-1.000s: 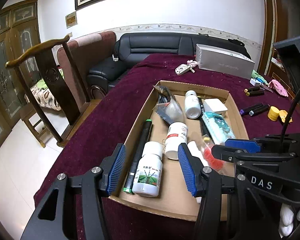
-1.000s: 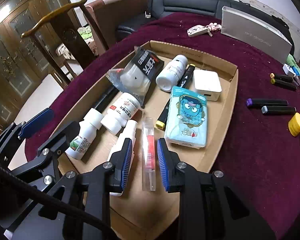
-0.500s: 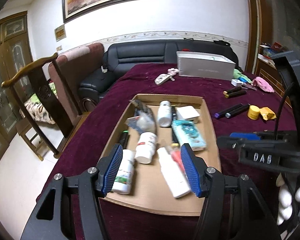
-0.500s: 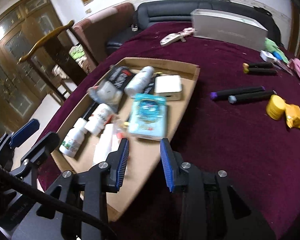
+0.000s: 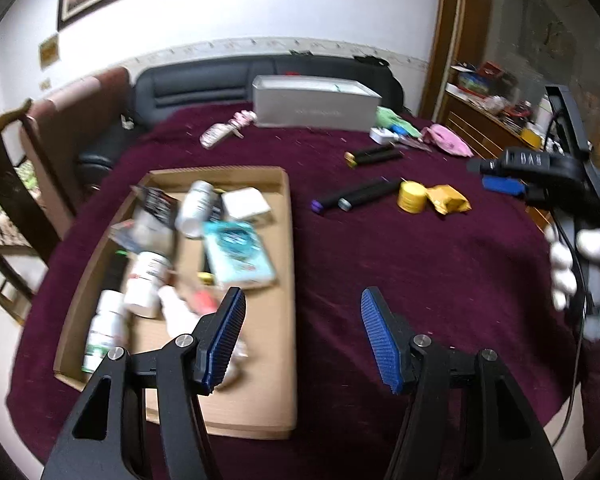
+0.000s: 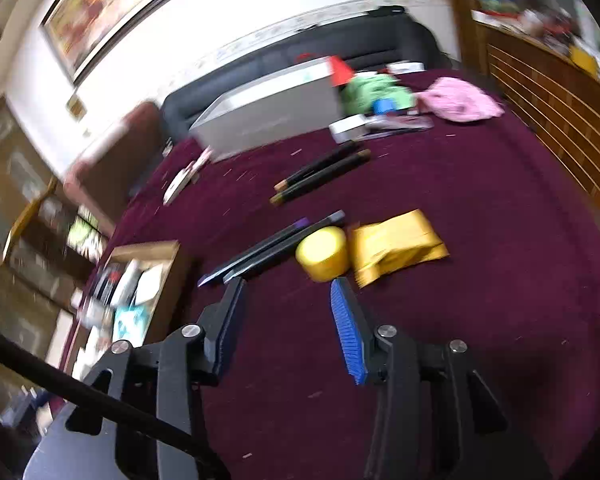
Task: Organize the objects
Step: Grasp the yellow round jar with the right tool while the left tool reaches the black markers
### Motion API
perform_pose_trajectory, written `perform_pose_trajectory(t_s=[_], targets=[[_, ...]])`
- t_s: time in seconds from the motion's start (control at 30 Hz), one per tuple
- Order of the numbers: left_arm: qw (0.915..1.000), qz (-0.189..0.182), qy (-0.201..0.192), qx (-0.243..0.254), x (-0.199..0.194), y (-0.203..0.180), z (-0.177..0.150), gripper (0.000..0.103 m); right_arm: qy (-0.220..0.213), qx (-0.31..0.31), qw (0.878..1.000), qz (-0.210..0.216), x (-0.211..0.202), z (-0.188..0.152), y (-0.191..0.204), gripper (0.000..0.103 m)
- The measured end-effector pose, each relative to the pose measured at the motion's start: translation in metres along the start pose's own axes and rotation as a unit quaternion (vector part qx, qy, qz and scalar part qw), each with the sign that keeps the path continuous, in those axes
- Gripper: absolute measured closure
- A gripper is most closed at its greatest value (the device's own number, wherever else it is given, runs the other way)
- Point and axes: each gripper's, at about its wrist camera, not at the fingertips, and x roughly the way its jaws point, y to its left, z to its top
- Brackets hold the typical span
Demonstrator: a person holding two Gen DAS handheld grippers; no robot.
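Observation:
A cardboard tray (image 5: 282,320) on the maroon tablecloth holds white bottles (image 5: 196,208), a teal packet (image 5: 238,252), a white box and other small items. My left gripper (image 5: 302,314) hangs open over the tray's right edge, with nothing between its fingers. My right gripper (image 6: 286,294) has empty jaws that are opening, just short of a yellow round tub (image 6: 323,254) and a yellow packet (image 6: 396,242). Two dark markers (image 6: 276,246) lie left of the tub. In the left wrist view the right gripper (image 5: 500,182) is held by a white-gloved hand (image 5: 592,276) at the right.
Two more dark markers (image 6: 324,170) lie farther back. A grey box (image 5: 316,106), a pink cloth (image 6: 458,100), green items (image 6: 374,90) and a small white box sit at the table's far side. A wooden chair (image 5: 4,184) and black sofa (image 5: 204,84) stand beyond.
Both grippers swung right, away from the tray's contents. The right gripper left the clear tube in the tray, widened its jaws and now faces the yellow tub. The left jaws spread a little.

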Motion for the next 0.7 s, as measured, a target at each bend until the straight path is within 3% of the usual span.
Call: perform_pose_trajectory(t_s=[0.2,0.3,0.4,0.7], targets=[[0.9998,-0.009,0.016,0.012,0.010,-0.017,-0.002,0.049,0.022,0.034,0.999,0.007,0.022,0.020,-0.033,0.060],[0.9997,-0.008,0.021,0.005,0.014,-0.015,-0.002,0.049,0.050,0.034,0.997,0.042,0.039,0.018,-0.028,0.060],[0.9996,-0.012,0.026,-0.004,0.019,-0.013,-0.001,0.049,0.066,-0.004,0.997,0.047,0.058,0.017,-0.010,0.060],[0.9993,-0.023,0.028,-0.002,0.028,-0.007,0.002,0.049,0.065,-0.121,0.989,-0.057,0.112,0.015,0.031,0.057]])
